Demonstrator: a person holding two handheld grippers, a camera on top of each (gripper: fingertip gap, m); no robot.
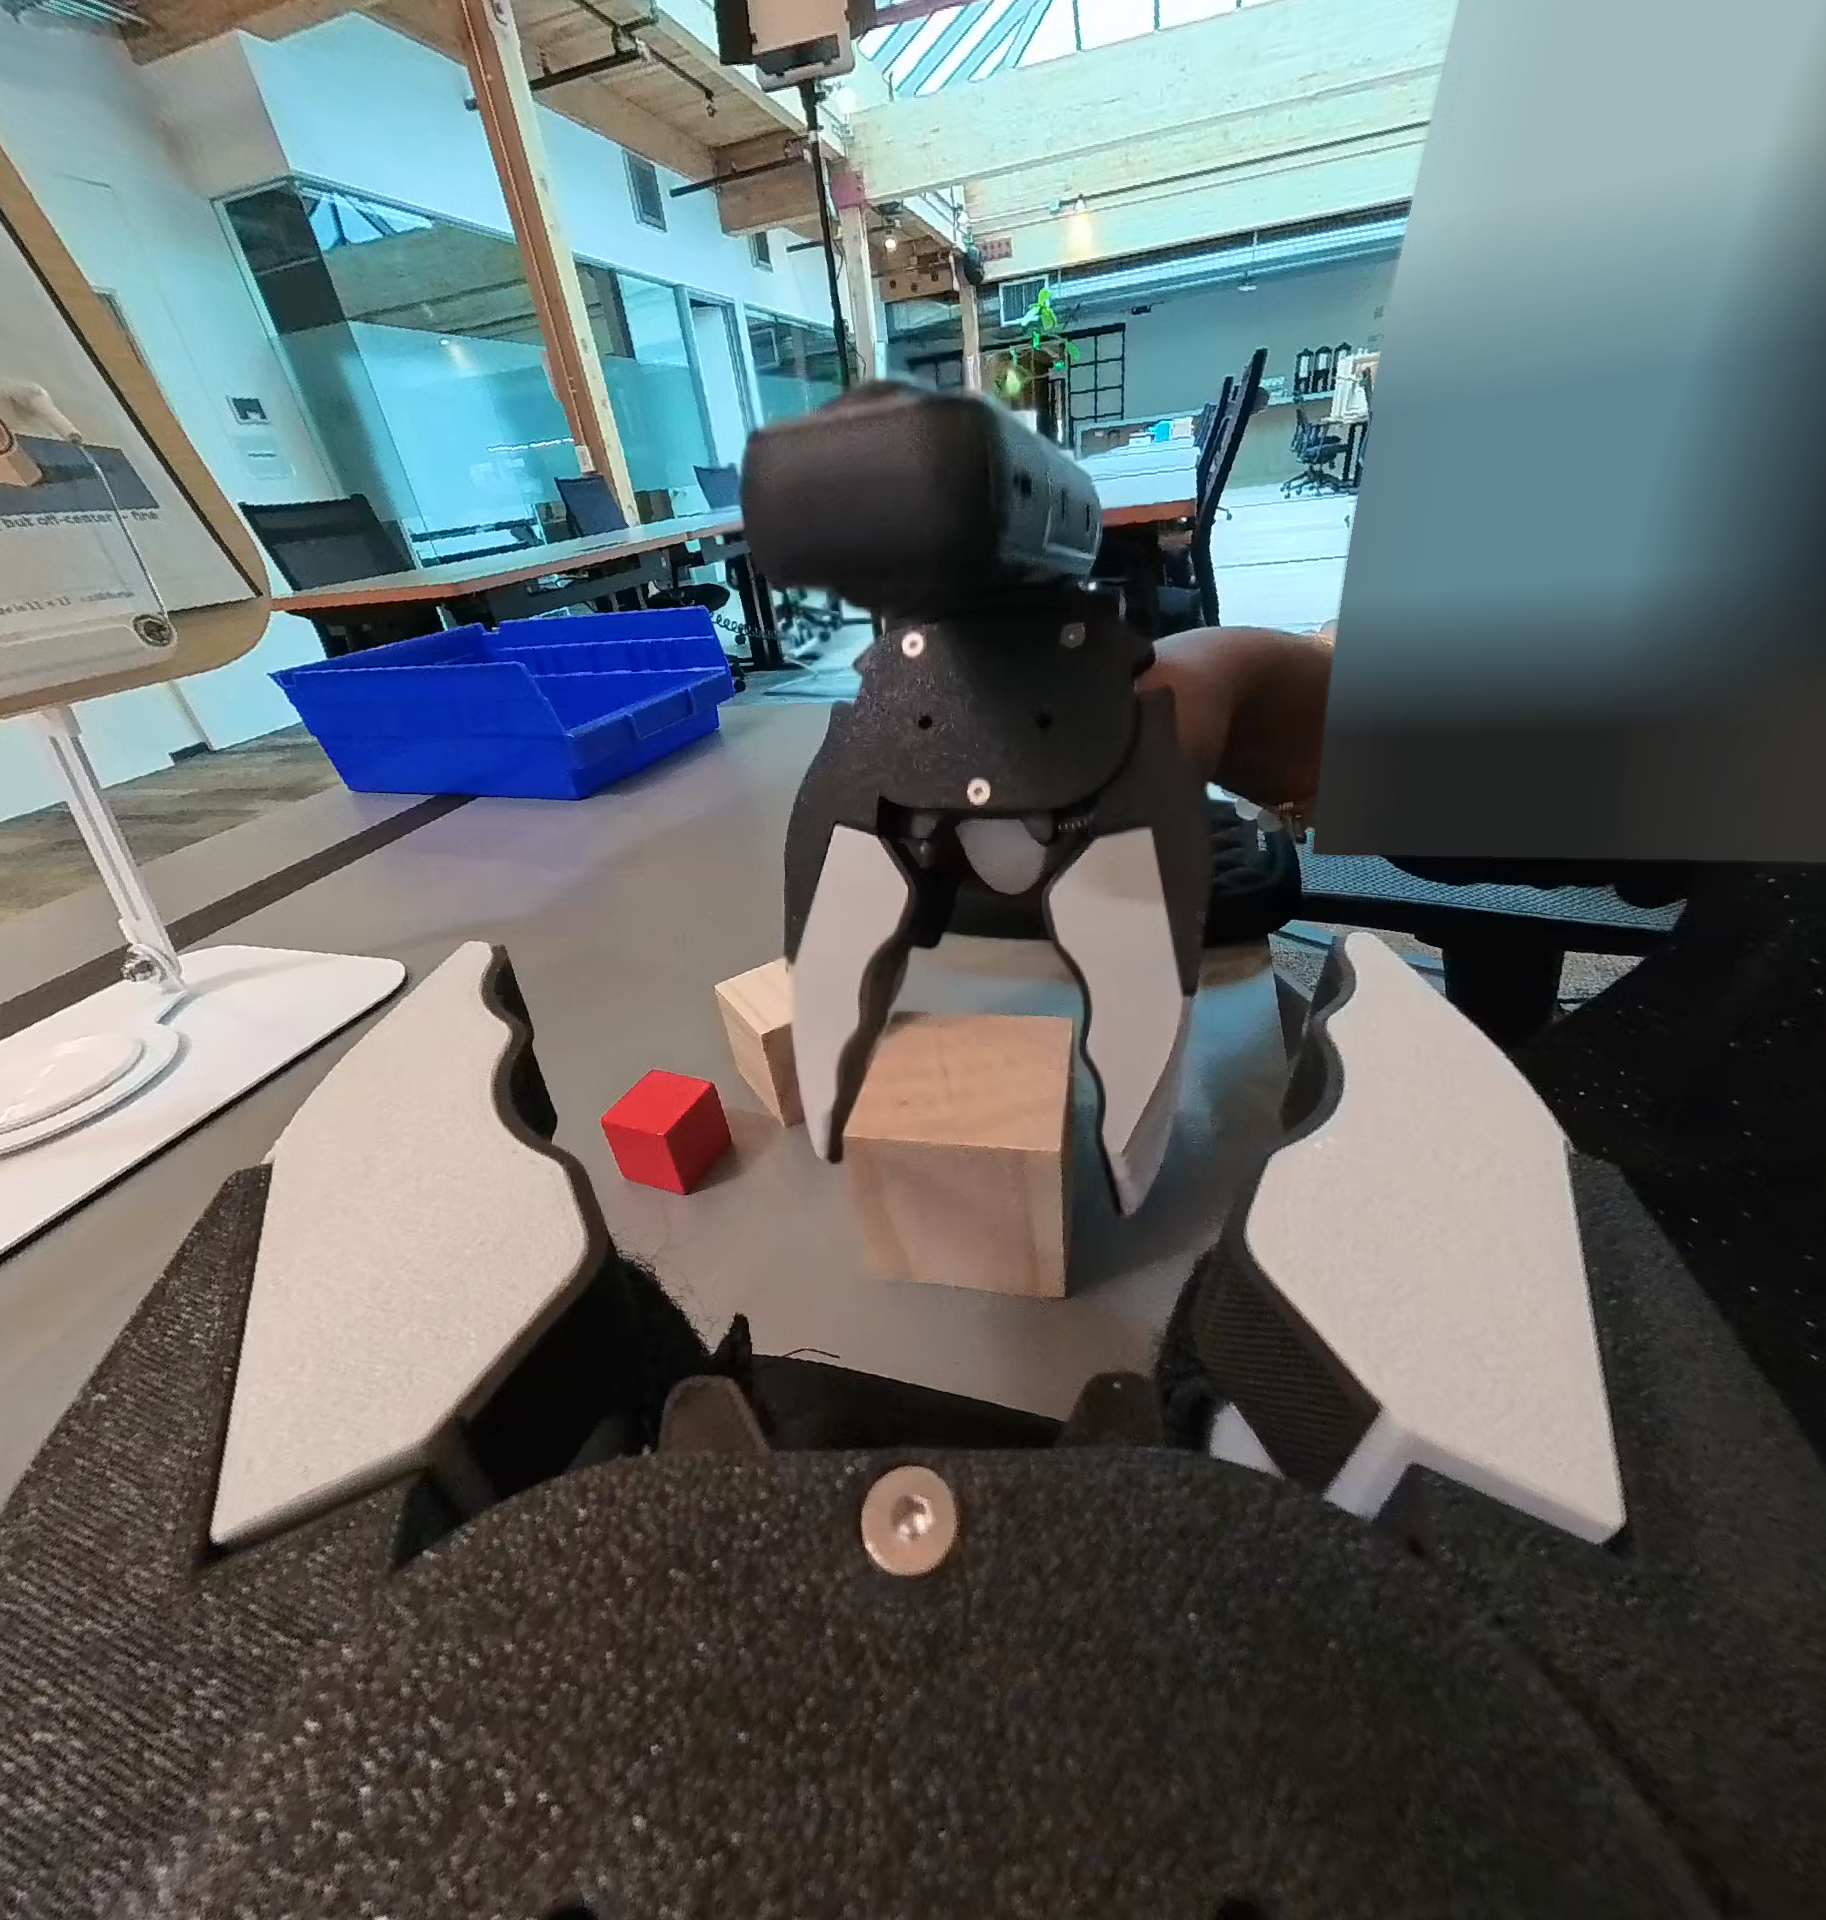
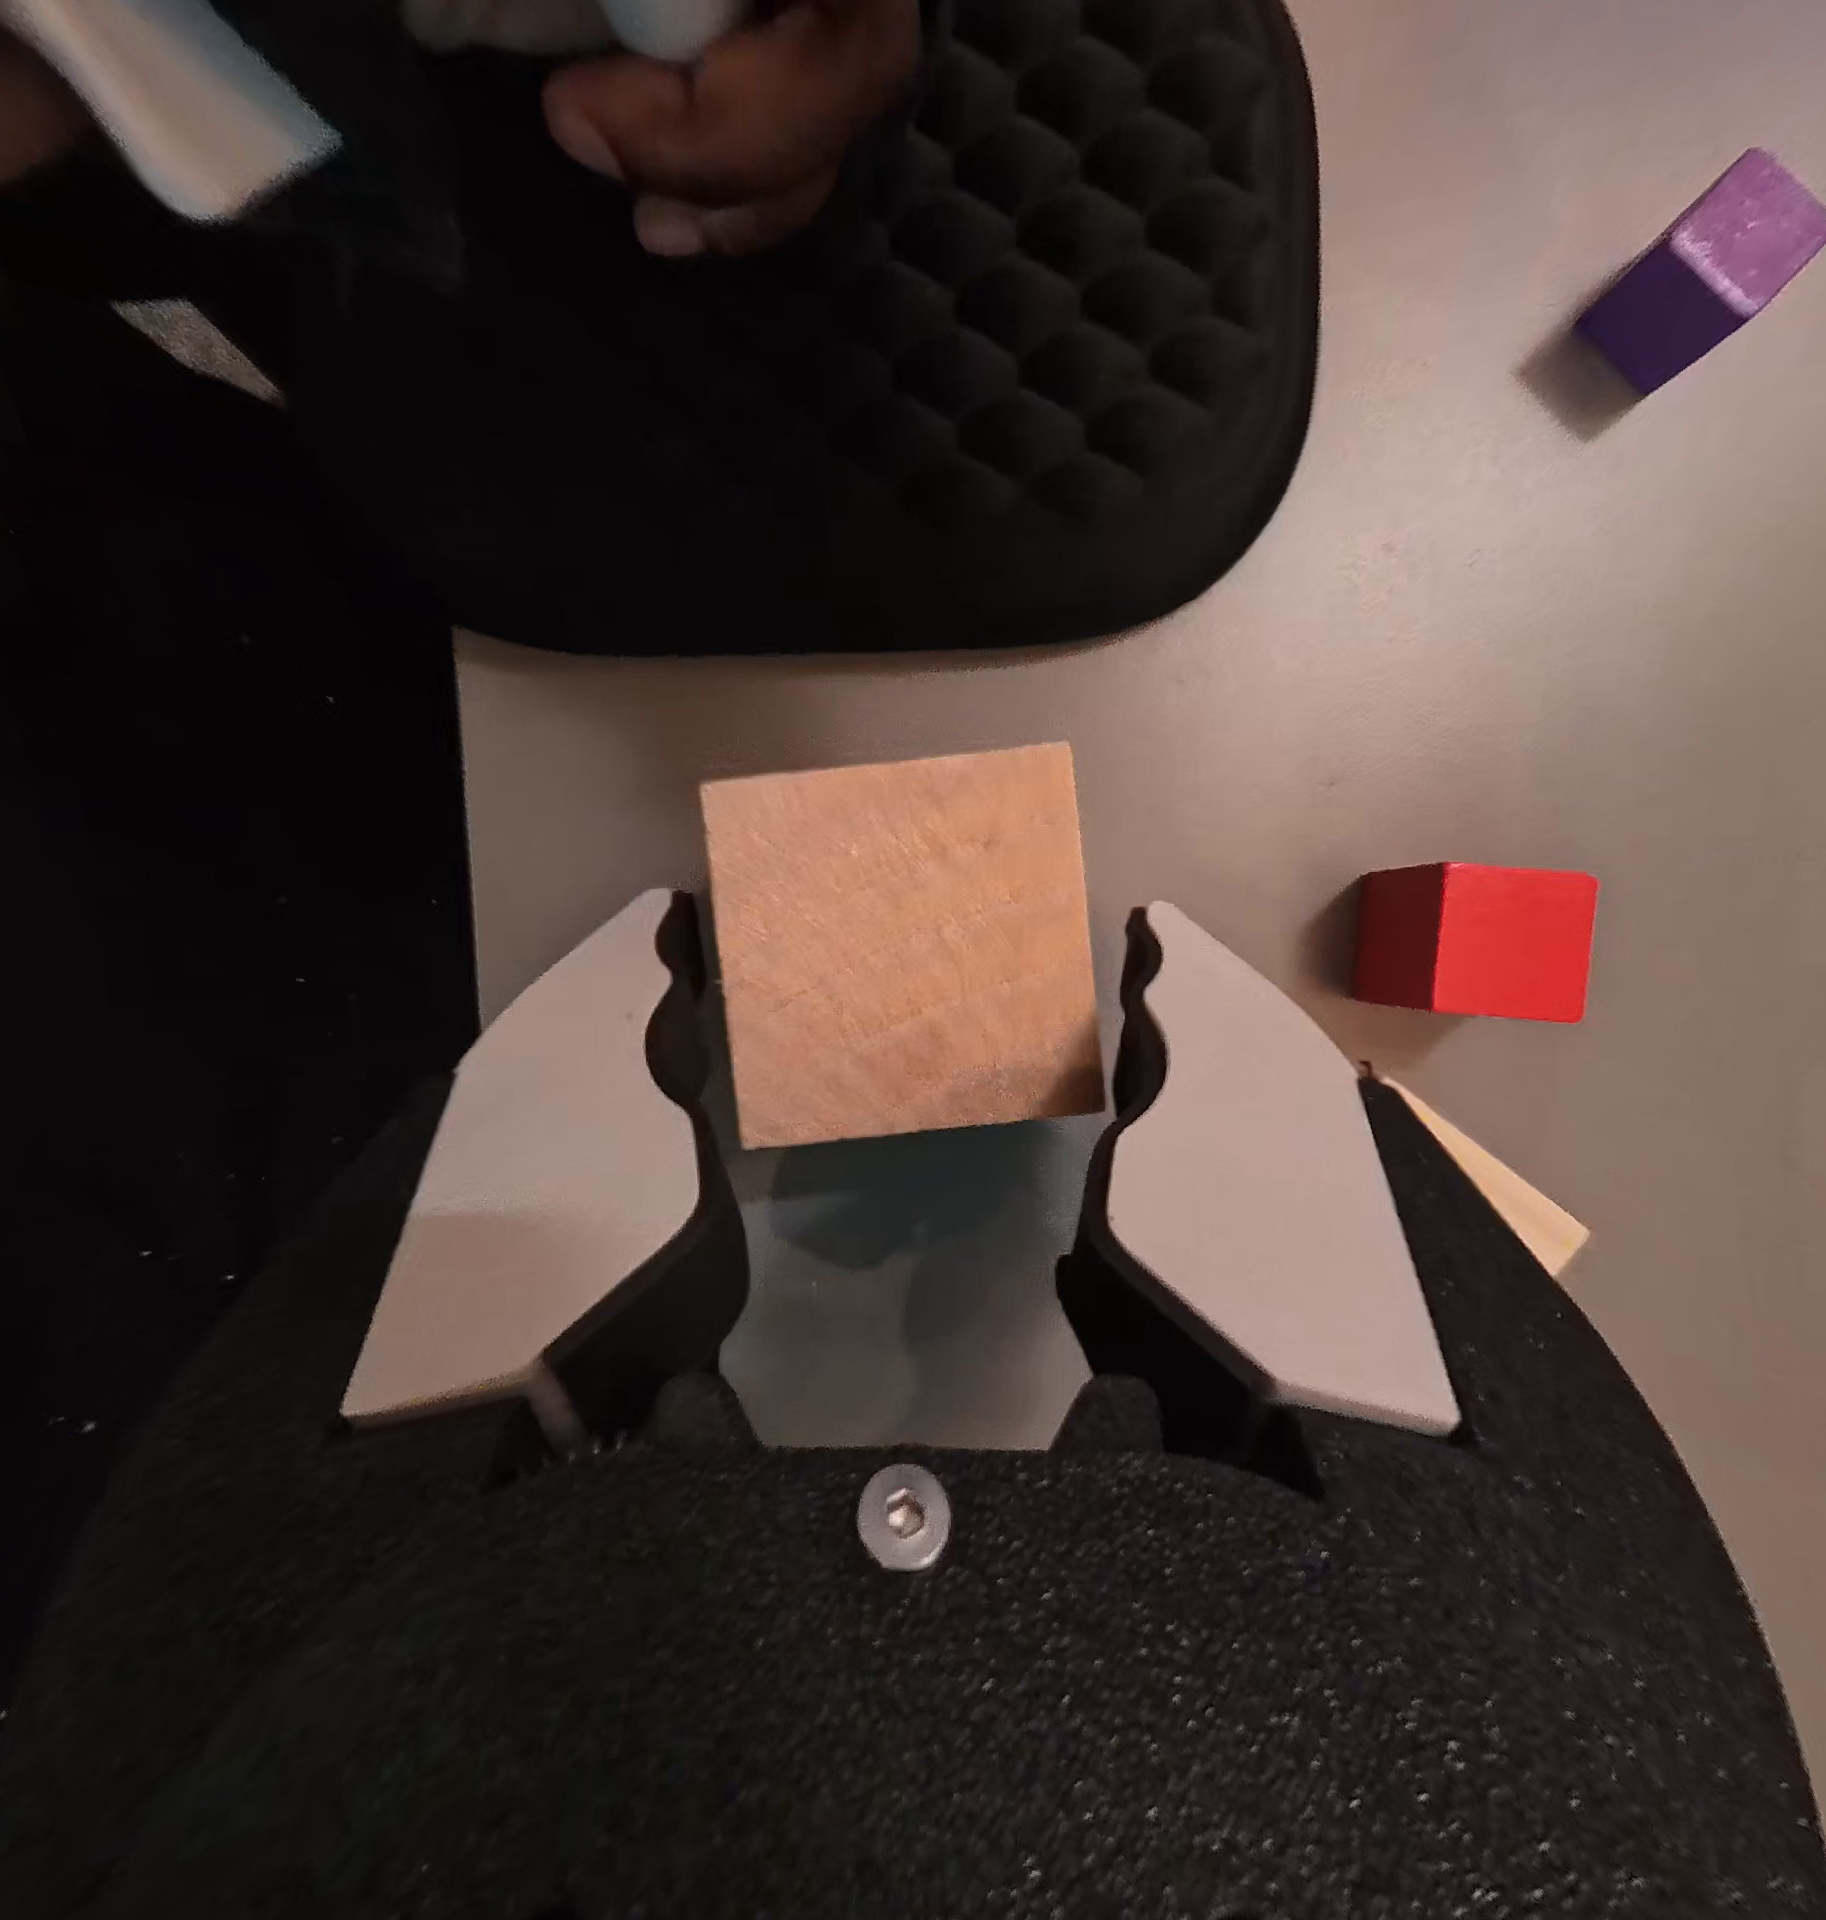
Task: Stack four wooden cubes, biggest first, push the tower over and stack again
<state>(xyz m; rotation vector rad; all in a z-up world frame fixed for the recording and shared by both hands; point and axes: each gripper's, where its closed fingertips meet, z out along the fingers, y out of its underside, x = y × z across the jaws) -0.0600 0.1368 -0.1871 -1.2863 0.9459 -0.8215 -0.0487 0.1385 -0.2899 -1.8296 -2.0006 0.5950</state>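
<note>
Blue bin (image 1: 514,696) on the grey table (image 1: 576,914), contents hidden, right gripper (image 2: 909,914) astride a large wooden cube (image 2: 898,935), narrow gaps at both pads, left gripper (image 1: 914,997) spread wide and bare, red cube (image 1: 668,1130) beside, purple block (image 2: 1709,270) farther off.

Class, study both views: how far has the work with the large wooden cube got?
Done: the wooden cube stands on the table. In hand: the right gripper straddles it, a gap showing at one pad, so no grip; the left gripper is wide open, empty. Untouched: the red cube, smaller wooden block and purple block lie apart, unstacked.
</note>
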